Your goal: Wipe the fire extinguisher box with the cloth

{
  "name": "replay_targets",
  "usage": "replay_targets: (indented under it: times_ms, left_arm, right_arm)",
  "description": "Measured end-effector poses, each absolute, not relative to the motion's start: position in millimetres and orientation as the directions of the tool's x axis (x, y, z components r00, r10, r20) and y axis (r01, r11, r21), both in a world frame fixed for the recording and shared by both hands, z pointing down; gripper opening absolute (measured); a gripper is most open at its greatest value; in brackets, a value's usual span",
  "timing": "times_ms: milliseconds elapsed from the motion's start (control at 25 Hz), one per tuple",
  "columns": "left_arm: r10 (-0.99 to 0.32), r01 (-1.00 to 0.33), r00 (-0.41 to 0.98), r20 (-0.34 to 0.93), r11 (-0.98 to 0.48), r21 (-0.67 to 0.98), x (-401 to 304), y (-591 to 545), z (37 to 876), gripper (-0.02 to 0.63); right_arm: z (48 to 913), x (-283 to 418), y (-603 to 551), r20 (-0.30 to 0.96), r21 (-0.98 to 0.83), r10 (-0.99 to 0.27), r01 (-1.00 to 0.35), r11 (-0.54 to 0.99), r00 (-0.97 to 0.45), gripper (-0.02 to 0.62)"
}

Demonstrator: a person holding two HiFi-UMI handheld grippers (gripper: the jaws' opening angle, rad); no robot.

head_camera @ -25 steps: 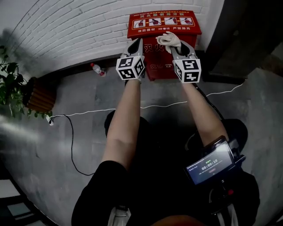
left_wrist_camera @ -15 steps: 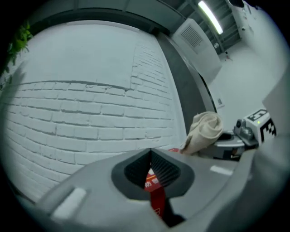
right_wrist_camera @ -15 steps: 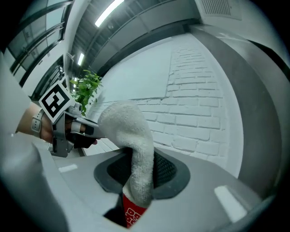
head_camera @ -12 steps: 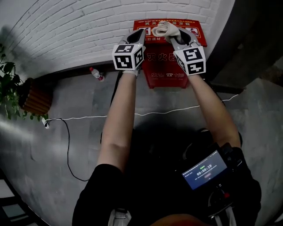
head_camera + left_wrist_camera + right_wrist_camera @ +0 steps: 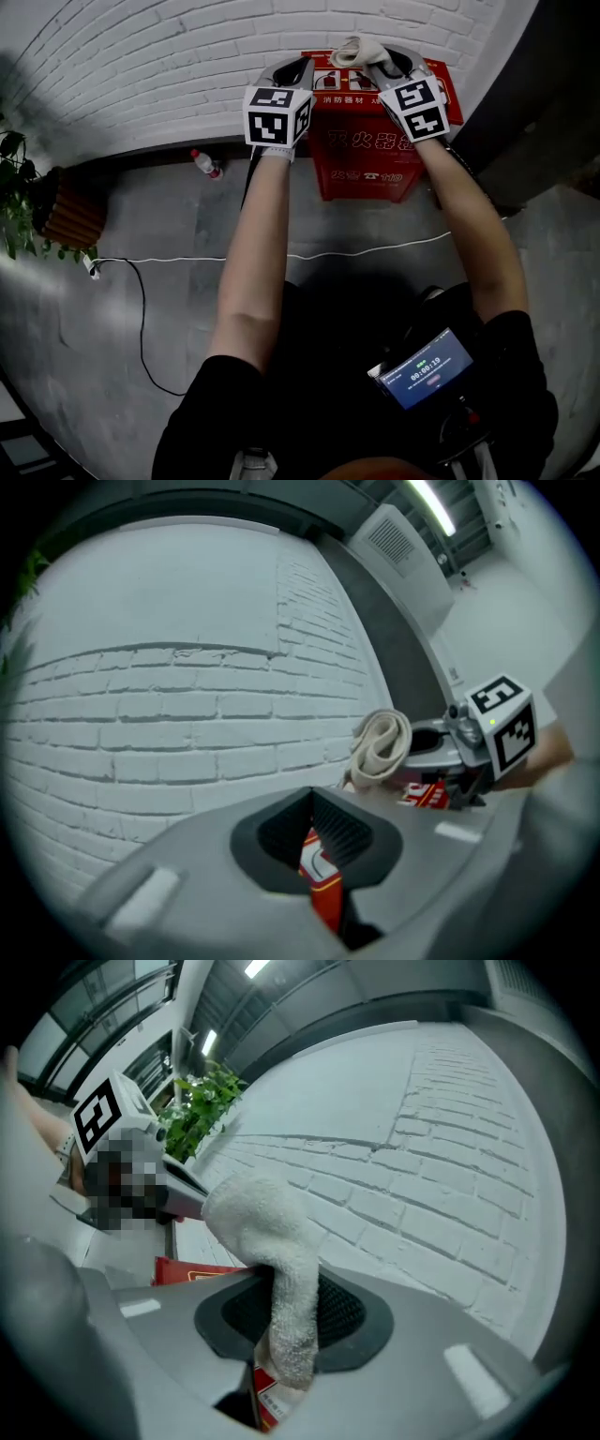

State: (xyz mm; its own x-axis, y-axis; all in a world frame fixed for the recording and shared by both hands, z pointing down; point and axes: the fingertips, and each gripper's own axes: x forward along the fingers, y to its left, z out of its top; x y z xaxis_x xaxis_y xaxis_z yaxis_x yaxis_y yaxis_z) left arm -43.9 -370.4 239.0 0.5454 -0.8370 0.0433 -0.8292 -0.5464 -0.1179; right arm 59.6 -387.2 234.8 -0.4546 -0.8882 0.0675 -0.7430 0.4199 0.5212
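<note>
Two grippers are up at the top of the red fire extinguisher box (image 5: 375, 155), which stands on the floor against the white brick wall (image 5: 141, 66); the right gripper (image 5: 386, 58) is clenched on the cloth (image 5: 353, 52), folds bulging beyond its jaws, at the box's top edge; the left gripper (image 5: 292, 67) is pinched together on nothing, just beside the box's left corner. Good wiping here, I'd say, means pressing the cloth flat and sweeping evenly across; bunched folds could skip patches.

Fire extinguisher box (image 5: 375, 141) top behind cloth (image 5: 354, 49) and right gripper (image 5: 382, 59) (plant (image 5: 14, 187) half off left edge)
</note>
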Motion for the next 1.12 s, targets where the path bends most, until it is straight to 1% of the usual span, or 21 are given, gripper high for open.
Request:
replay_targets:
  times_ms: [240,320,600,720,920,1000,1120]
  left_arm:
    - [-0.858,-0.840,0.511,0.056,-0.512,-0.179,-63,-393,240,0.000]
    - [-0.866,-0.849,0.497,0.057,-0.499,-0.172,-71,-401,243,0.000]
    - [-0.865,-0.857,0.496,0.074,-0.501,-0.117,-75,-425,258,0.000]
    - [-0.861,-0.856,0.502,0.080,-0.508,-0.096,-71,-432,263,0.000]
    - [-0.850,-0.845,0.514,0.111,-0.525,-0.103,-60,-438,273,0.000]
    - [-0.851,-0.848,0.514,0.112,-0.523,-0.082,-60,-438,274,0.000]
    - [-0.846,-0.847,0.519,0.121,-0.528,-0.057,-58,-437,275,0.000]
  right_arm:
    - [236,32,-425,0.158,0.680,-0.887,-0.603,0.417,-0.435,0.097]
    - [240,24,-439,0.184,0.714,-0.885,-0.560,0.420,-0.428,0.097]
    - [243,9,-488,0.227,0.743,-0.893,-0.523,0.417,-0.389,0.097]
    - [258,-3,-502,0.287,0.769,-0.877,-0.453,0.450,-0.385,0.097]
    - [299,-23,-503,0.426,0.801,-0.814,-0.253,0.542,-0.395,0.094]
    - [309,-28,-498,0.468,0.790,-0.784,-0.204,0.578,-0.408,0.094]
    - [316,-30,-491,0.521,0.759,-0.741,-0.168,0.629,-0.424,0.092]
